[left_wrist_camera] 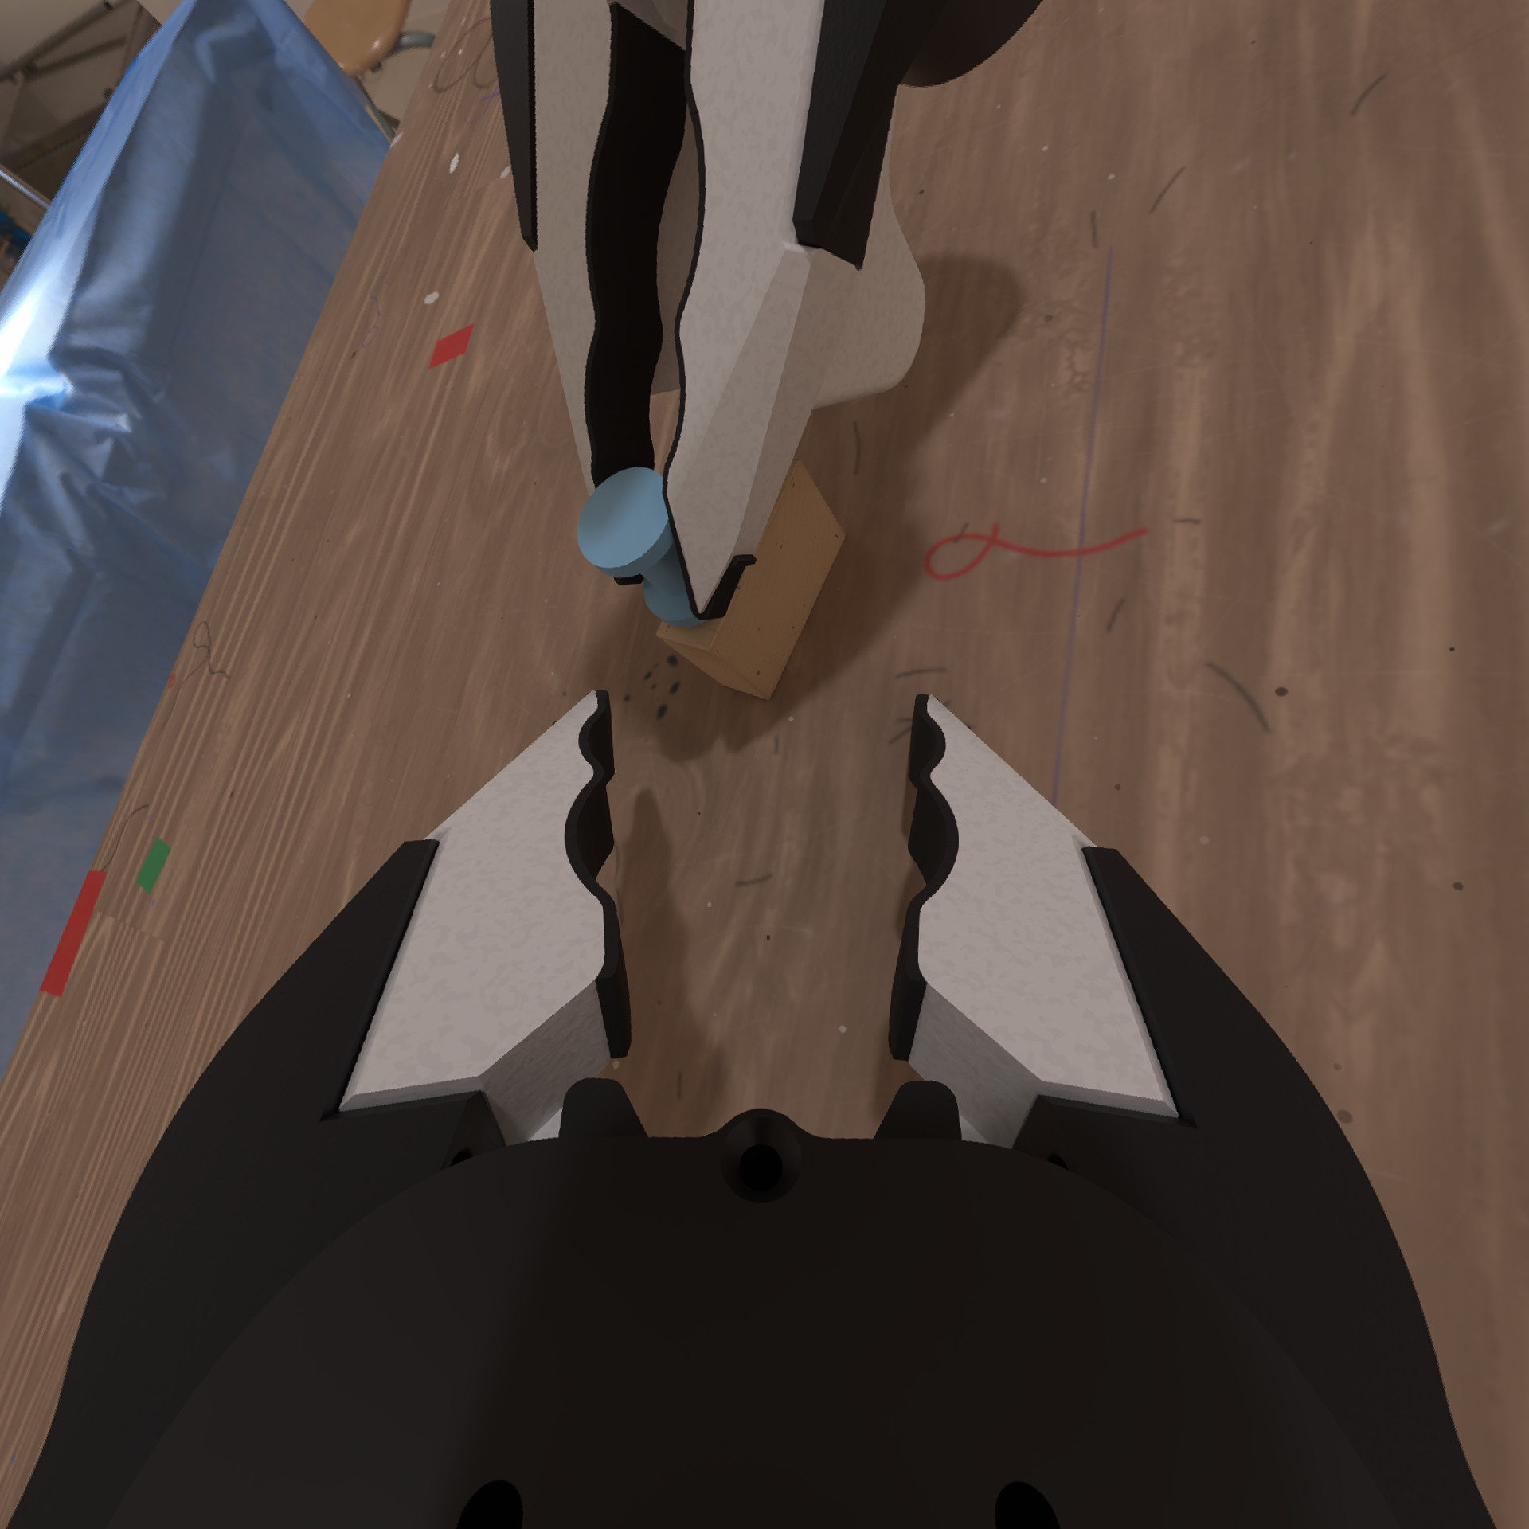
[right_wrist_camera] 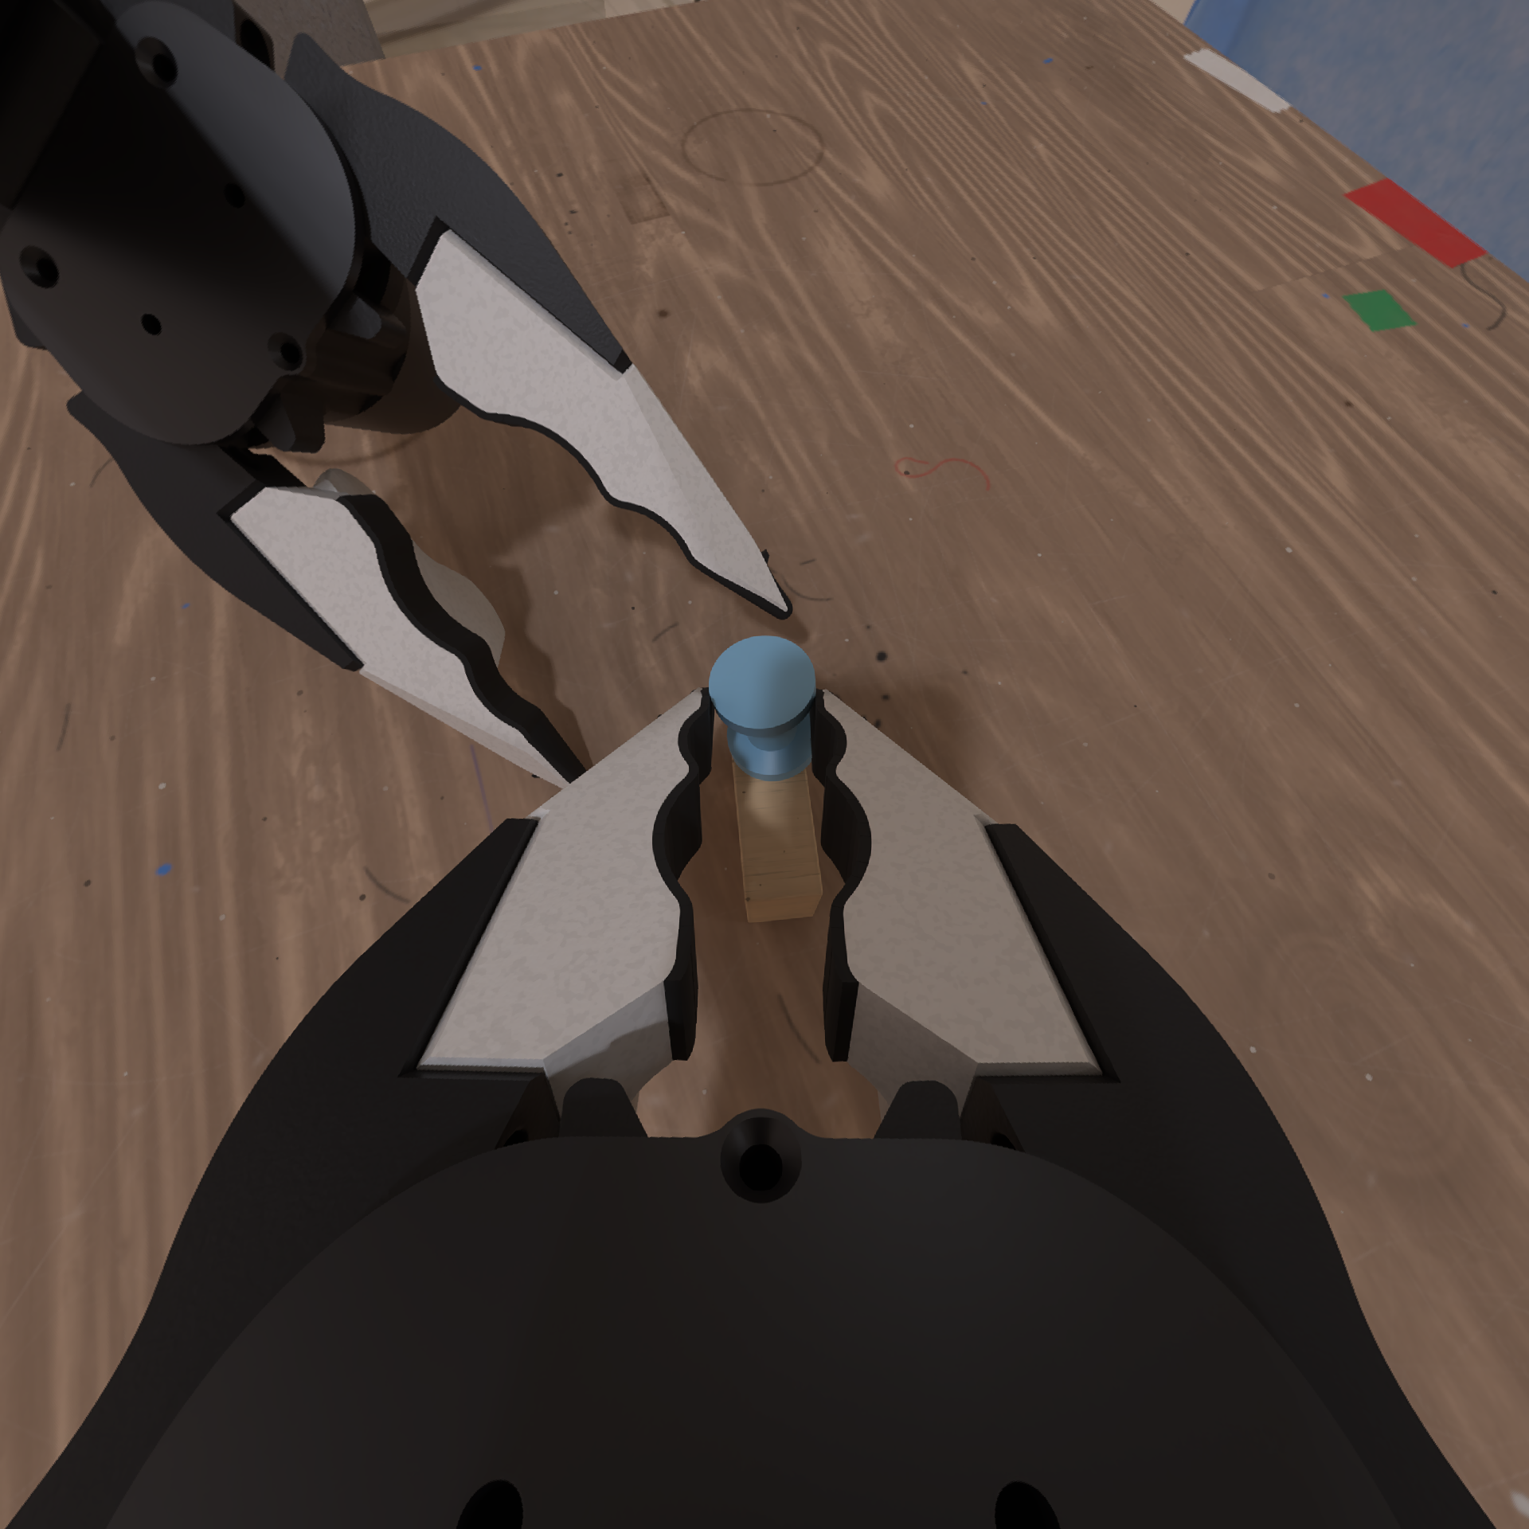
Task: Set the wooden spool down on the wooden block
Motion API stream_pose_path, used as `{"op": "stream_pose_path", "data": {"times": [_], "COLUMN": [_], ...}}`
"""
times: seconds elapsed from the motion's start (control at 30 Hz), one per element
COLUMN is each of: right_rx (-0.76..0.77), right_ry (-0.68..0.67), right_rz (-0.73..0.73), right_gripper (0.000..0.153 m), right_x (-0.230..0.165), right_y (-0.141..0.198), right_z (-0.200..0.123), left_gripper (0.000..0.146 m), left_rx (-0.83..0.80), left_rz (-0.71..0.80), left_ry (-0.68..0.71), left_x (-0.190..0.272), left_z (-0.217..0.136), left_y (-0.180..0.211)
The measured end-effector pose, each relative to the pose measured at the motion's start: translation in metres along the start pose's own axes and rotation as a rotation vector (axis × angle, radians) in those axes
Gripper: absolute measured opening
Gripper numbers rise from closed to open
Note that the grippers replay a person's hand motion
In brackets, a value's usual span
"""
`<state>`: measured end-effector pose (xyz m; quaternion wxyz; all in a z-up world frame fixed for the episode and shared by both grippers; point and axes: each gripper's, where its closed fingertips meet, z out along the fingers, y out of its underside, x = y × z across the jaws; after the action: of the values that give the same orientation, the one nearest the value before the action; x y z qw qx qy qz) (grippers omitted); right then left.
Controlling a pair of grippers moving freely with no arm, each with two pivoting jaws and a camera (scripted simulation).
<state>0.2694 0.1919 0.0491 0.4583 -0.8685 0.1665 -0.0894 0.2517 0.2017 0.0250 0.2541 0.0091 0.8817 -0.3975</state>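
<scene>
The spool (right_wrist_camera: 761, 678) is light blue with a round flange on top. It stands upright between the fingertips of my right gripper (right_wrist_camera: 763, 699), which is shut on it just under the flange. Its lower end is at the far end of the top face of the tan wooden block (right_wrist_camera: 778, 860), which lies on the table between my right fingers; I cannot tell whether they touch. In the left wrist view the spool (left_wrist_camera: 620, 521) and block (left_wrist_camera: 786, 579) sit just beyond my left gripper (left_wrist_camera: 761, 703), which is open and empty. The right gripper (left_wrist_camera: 662, 591) comes down from above.
The brown wooden table (right_wrist_camera: 1076, 662) carries scribbles plus red (right_wrist_camera: 1415, 223) and green (right_wrist_camera: 1378, 310) tape patches near its edge. A blue sheet (left_wrist_camera: 124, 414) lies beyond the table's left edge. A finger (right_wrist_camera: 529, 397) of the left gripper is close to the spool.
</scene>
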Motion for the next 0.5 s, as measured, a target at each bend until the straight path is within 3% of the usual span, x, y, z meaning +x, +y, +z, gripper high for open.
{"op": "stream_pose_path", "data": {"times": [0.3,0.5], "right_rx": [-0.012,-0.030], "right_ry": [-0.020,0.048], "right_rz": [0.023,-0.013], "right_gripper": [0.023,0.023], "right_x": [-0.0003,0.0008], "right_y": [-0.0002,-0.0008], "right_z": [-0.0010,-0.0014], "left_gripper": [0.072,0.072], "left_rx": [-0.015,-0.027], "left_rz": [0.001,-0.009], "left_ry": [-0.034,-0.046], "left_x": [0.0011,0.0016], "left_z": [0.0006,0.0014], "left_y": [-0.0017,-0.0026]}}
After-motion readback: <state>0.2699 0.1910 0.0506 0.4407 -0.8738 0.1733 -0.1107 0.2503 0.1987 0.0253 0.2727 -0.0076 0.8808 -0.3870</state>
